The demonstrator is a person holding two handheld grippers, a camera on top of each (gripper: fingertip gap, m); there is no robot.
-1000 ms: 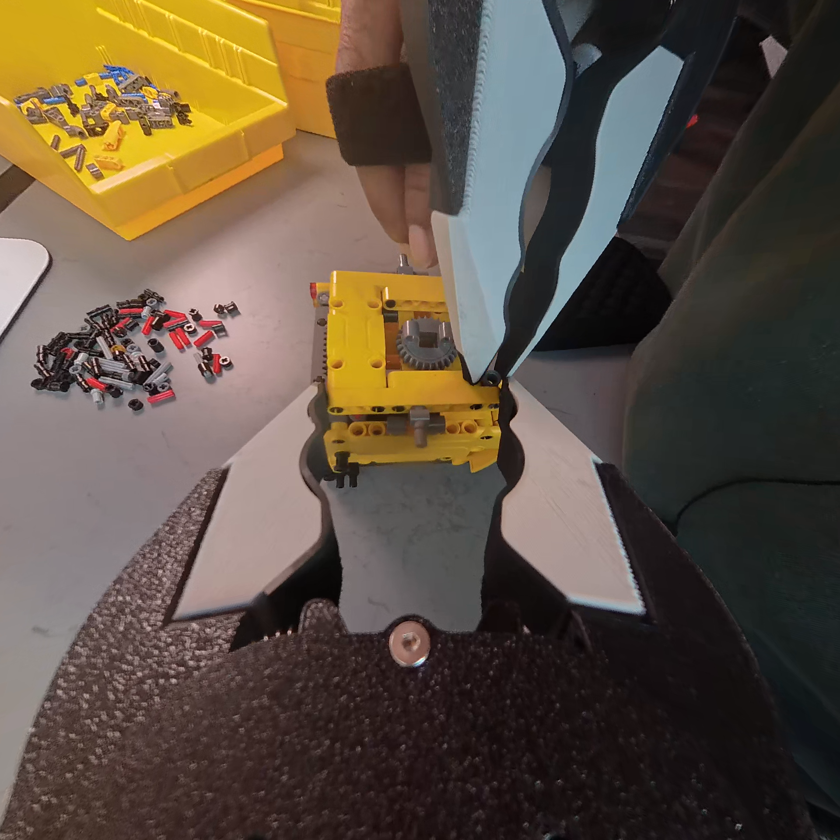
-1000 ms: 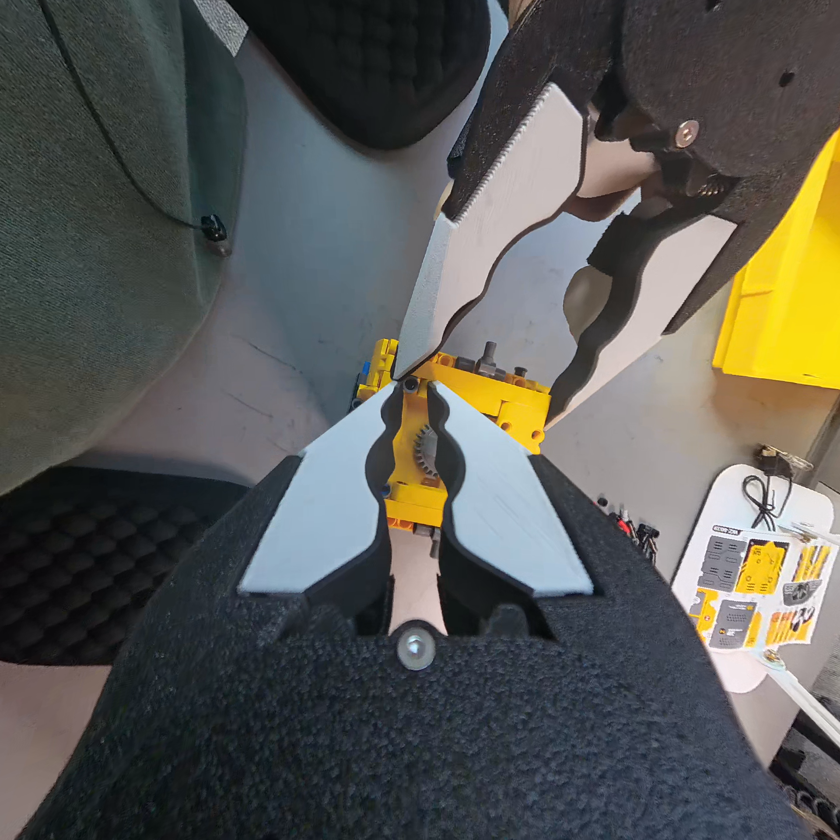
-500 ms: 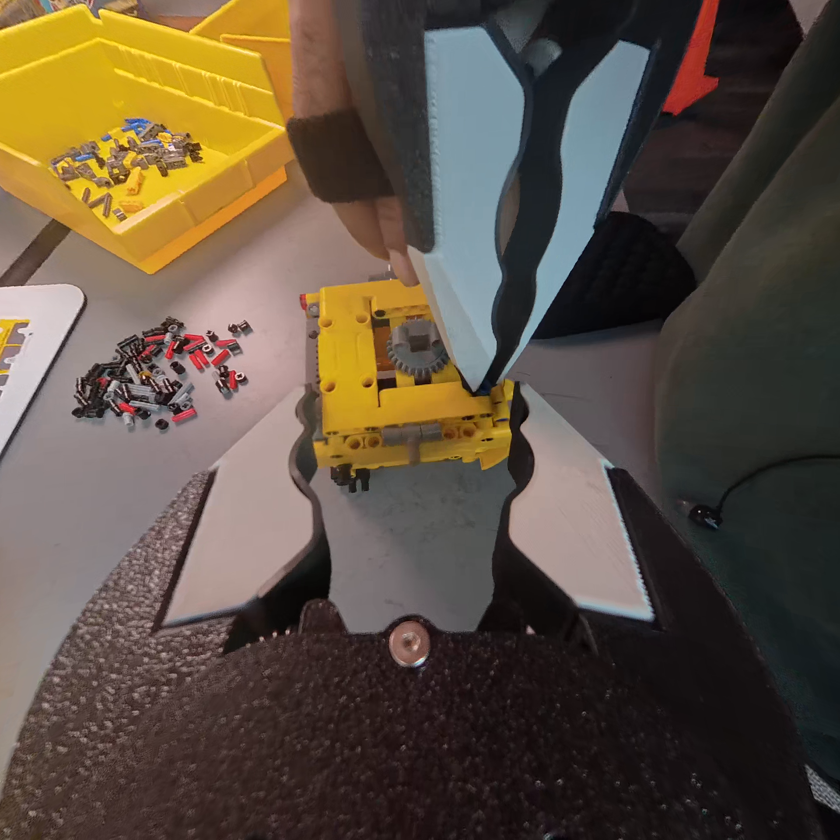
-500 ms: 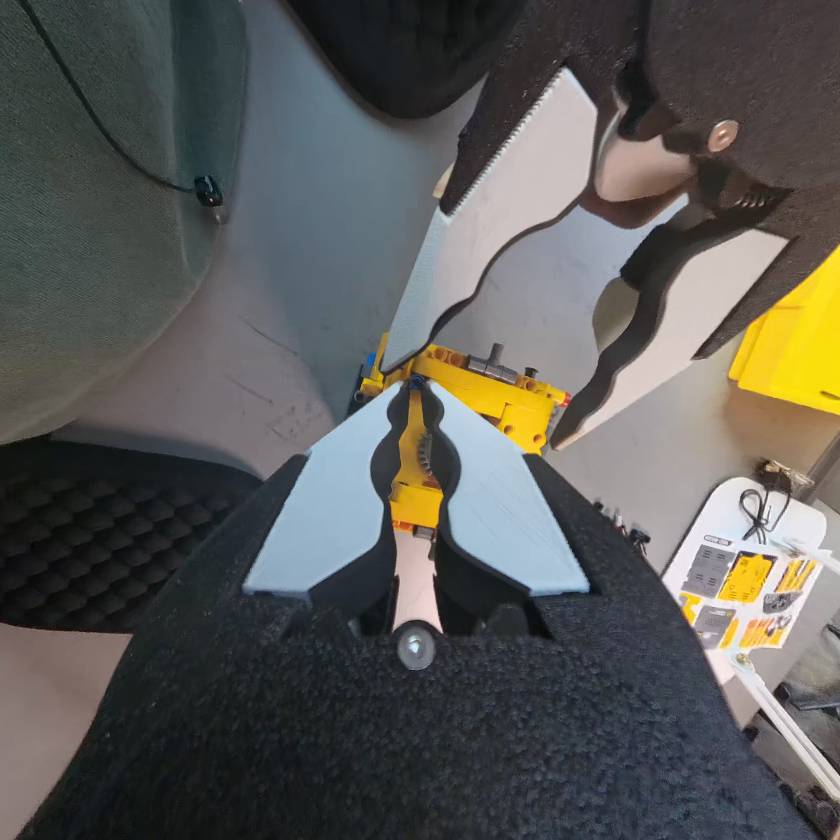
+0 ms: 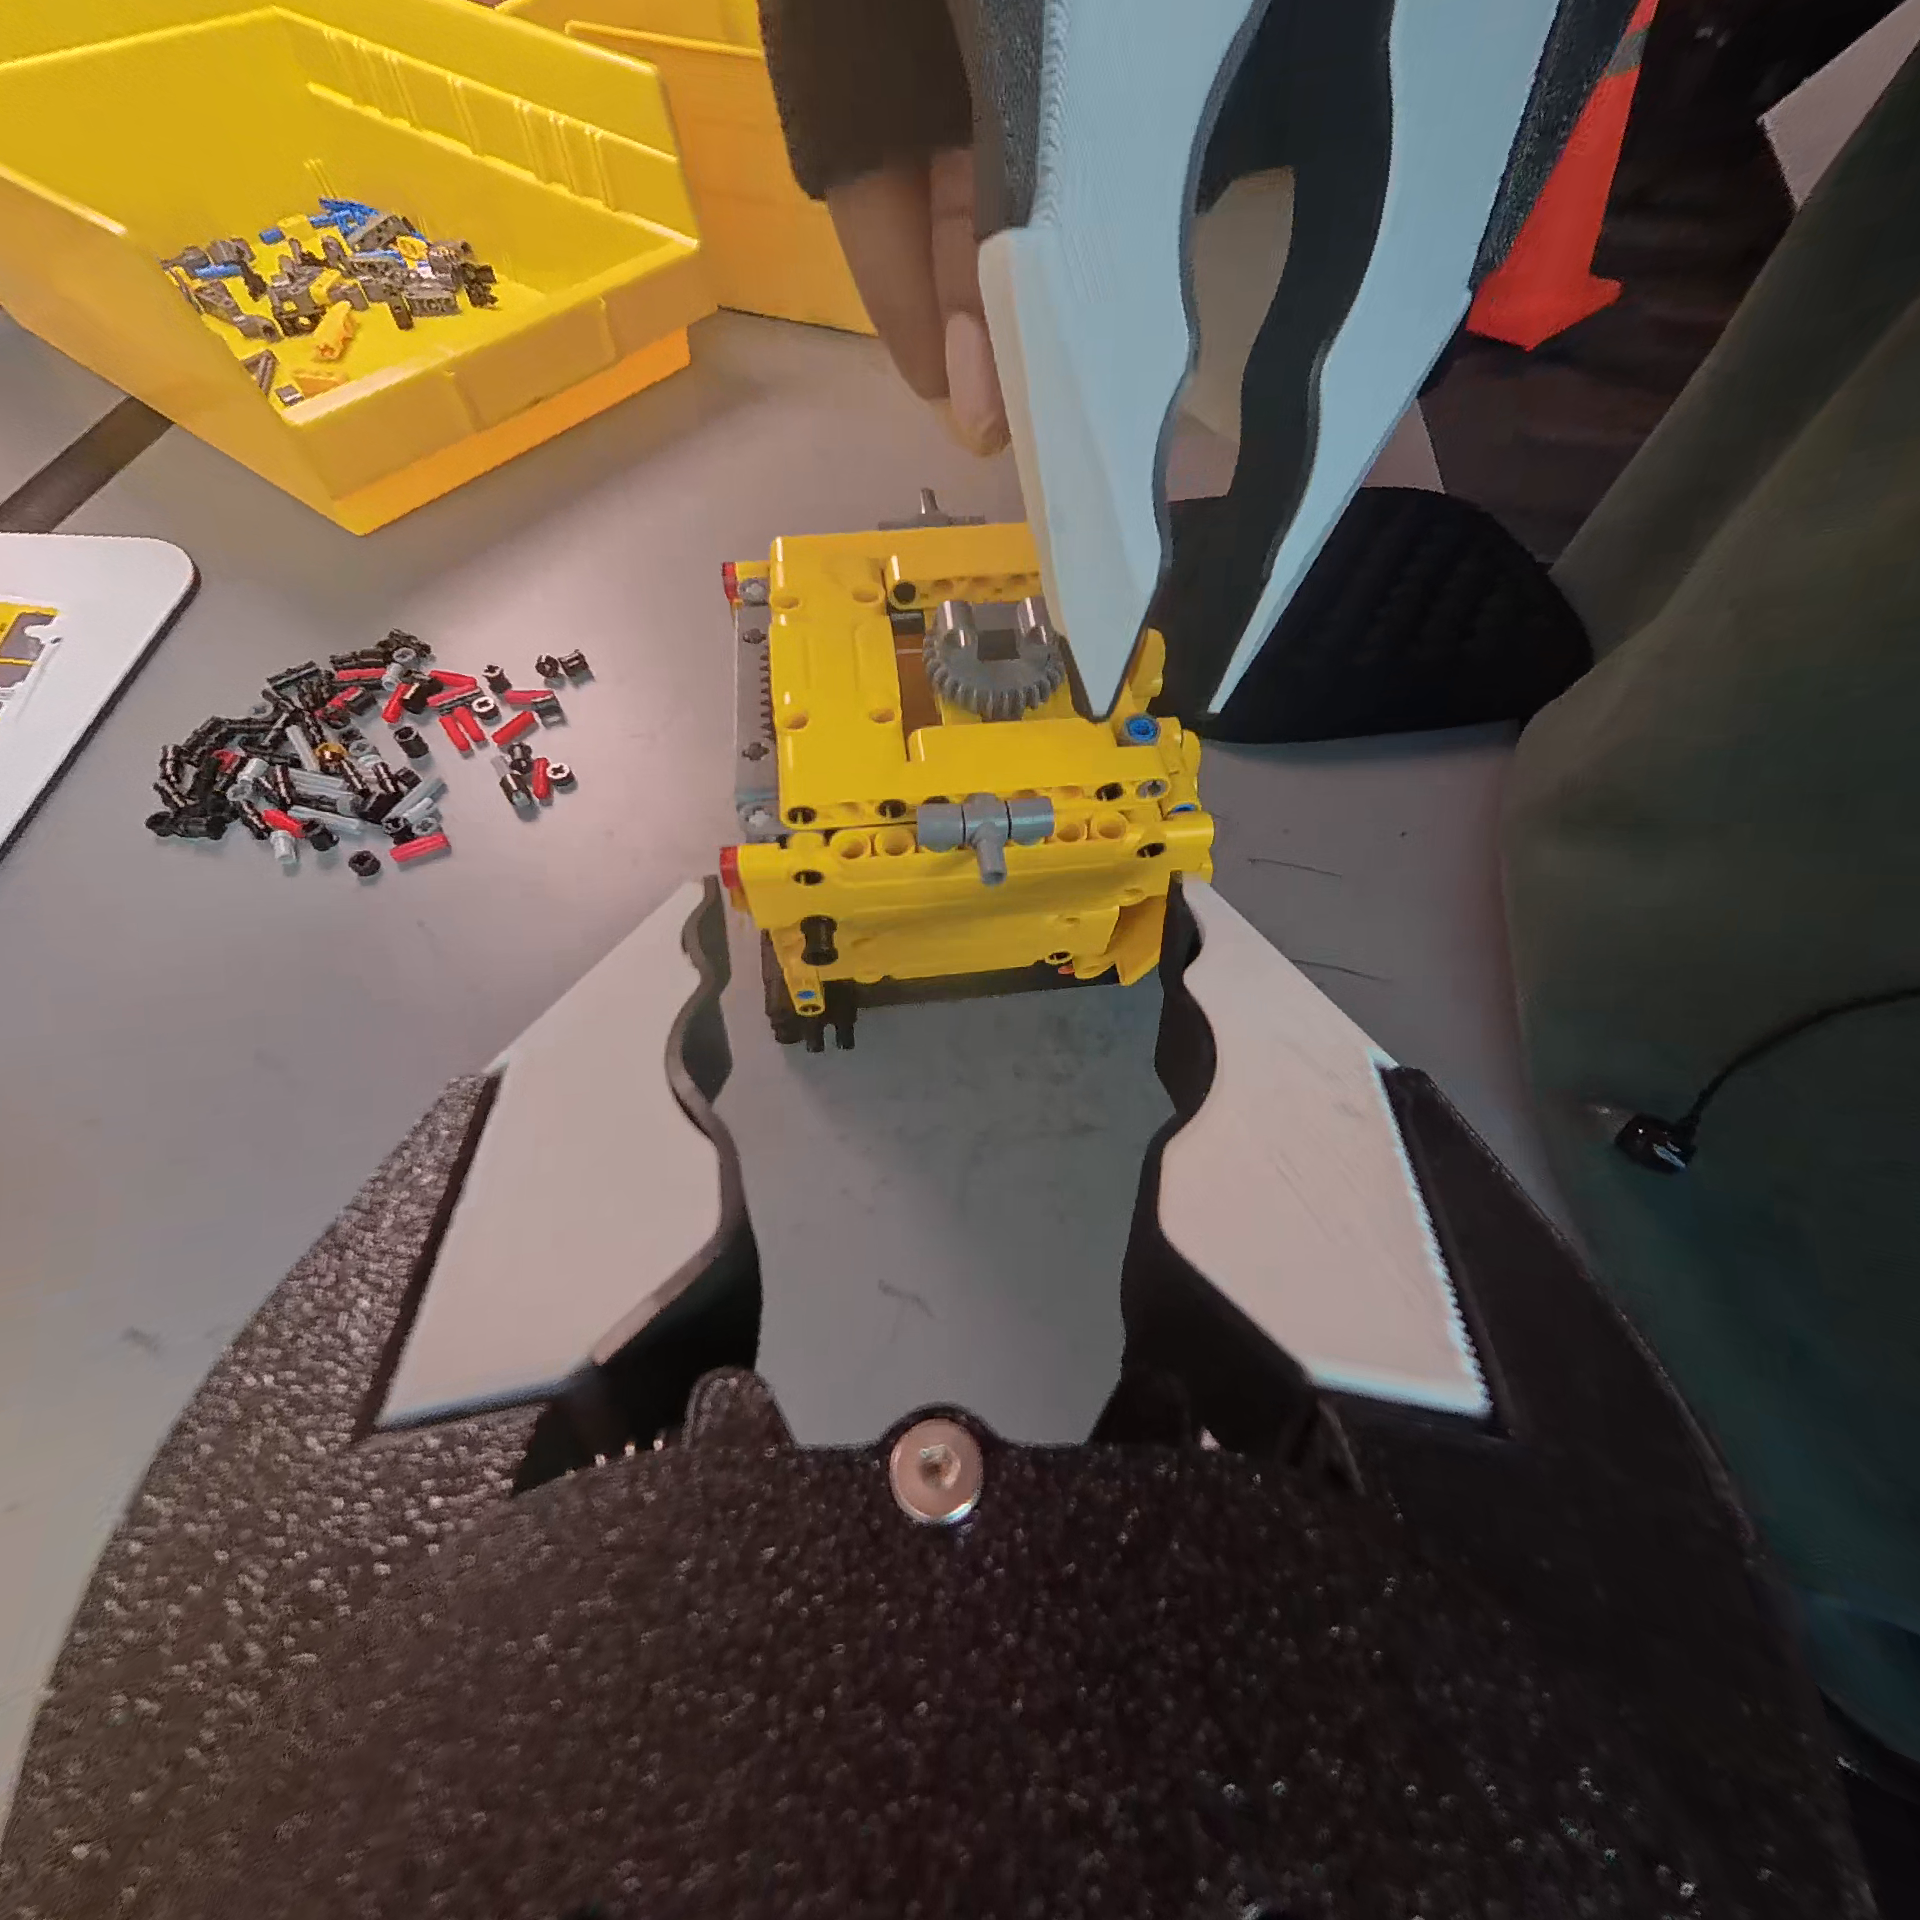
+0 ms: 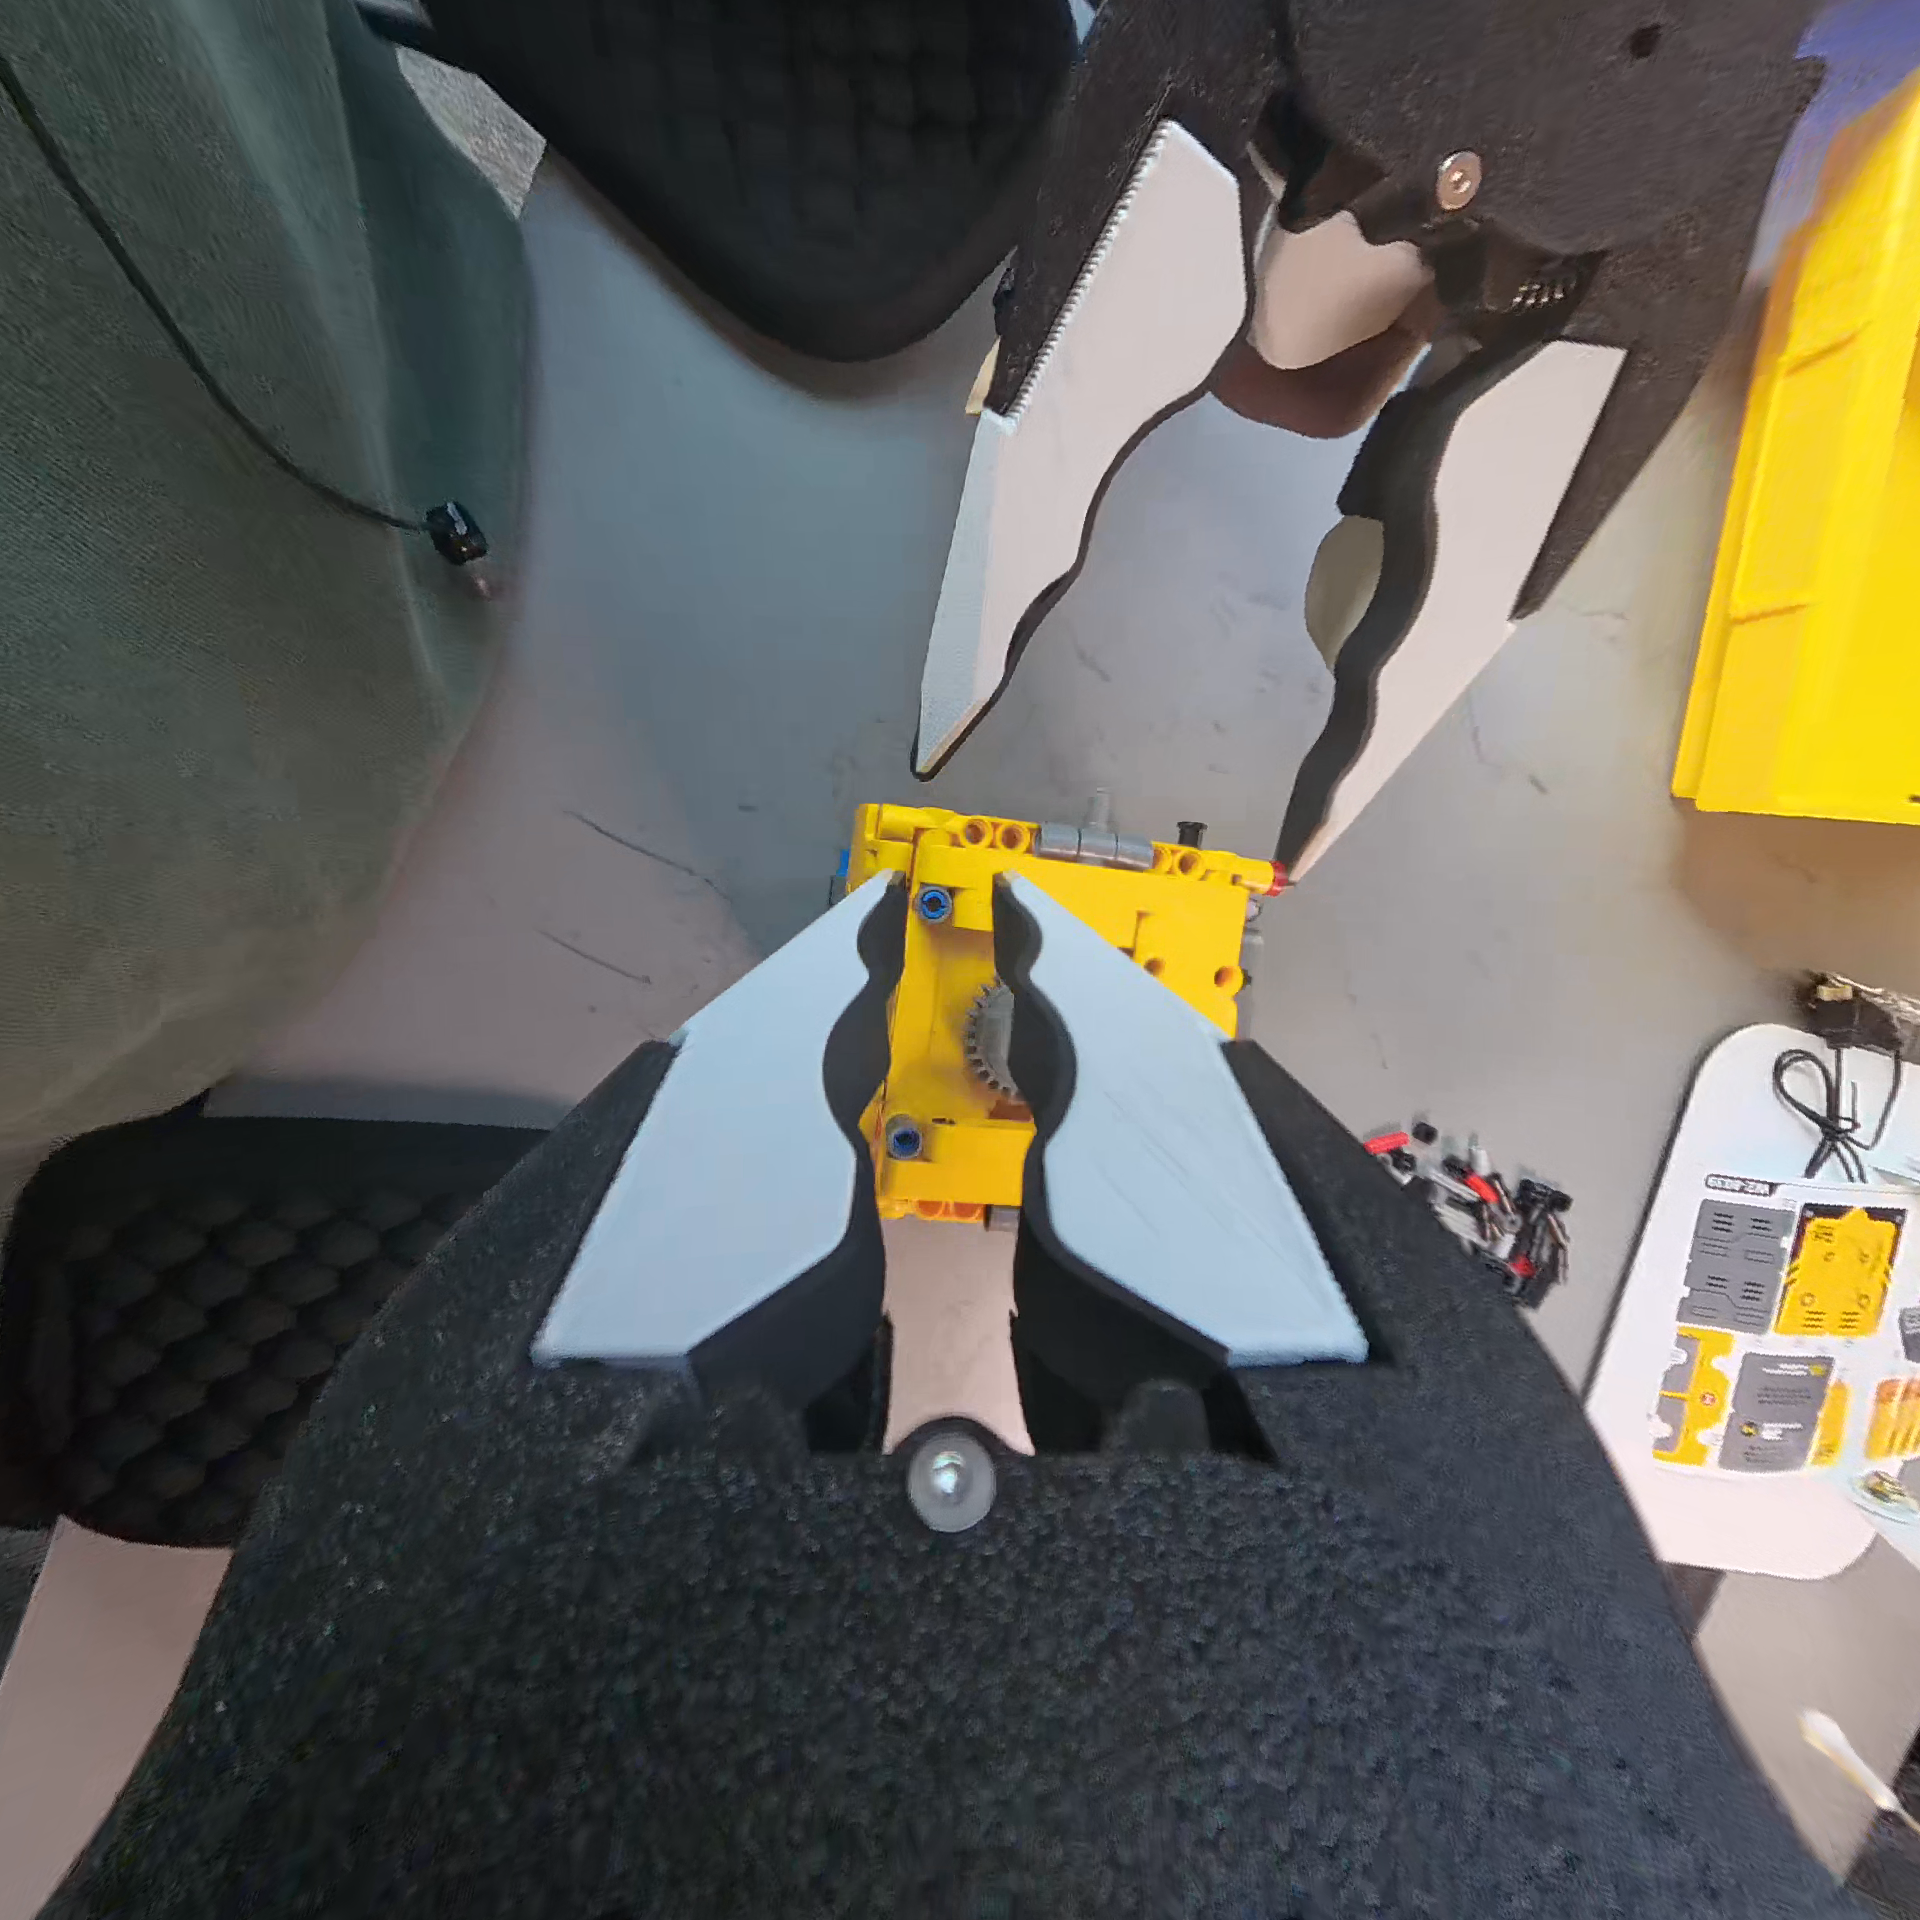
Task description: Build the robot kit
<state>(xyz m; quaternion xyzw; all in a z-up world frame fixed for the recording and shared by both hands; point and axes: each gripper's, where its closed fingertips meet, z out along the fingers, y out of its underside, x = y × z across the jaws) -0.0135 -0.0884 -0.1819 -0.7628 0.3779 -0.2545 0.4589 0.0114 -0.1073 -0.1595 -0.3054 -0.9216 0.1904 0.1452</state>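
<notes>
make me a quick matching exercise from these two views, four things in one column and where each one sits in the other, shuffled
Things:
1. grey gear
2. loose red and black pins
3. yellow bin
4. picture sheet

Places:
A. on a white board at the table's edge
B. scattered on the bare grey table
C. in a recess on top of the yellow brick model
D. behind the pin pile

Pairs: 1-C, 2-B, 3-D, 4-A

I'm seeing a yellow bin [image 5: 436, 343] sitting at the far left of the grey worktop [image 5: 312, 1039], w/ small grey, blue and black parts [image 5: 322, 275] lying inside. A second yellow bin [image 5: 727, 156] is standing just behind it. A loose pile of black, red and grey pins [image 5: 364, 748] is lying nearer me, btwn the bin and a white board w/ printed sheets [image 6: 1766, 1330]. A black cable [image 6: 1829, 1112] is resting on that board's top.
</notes>
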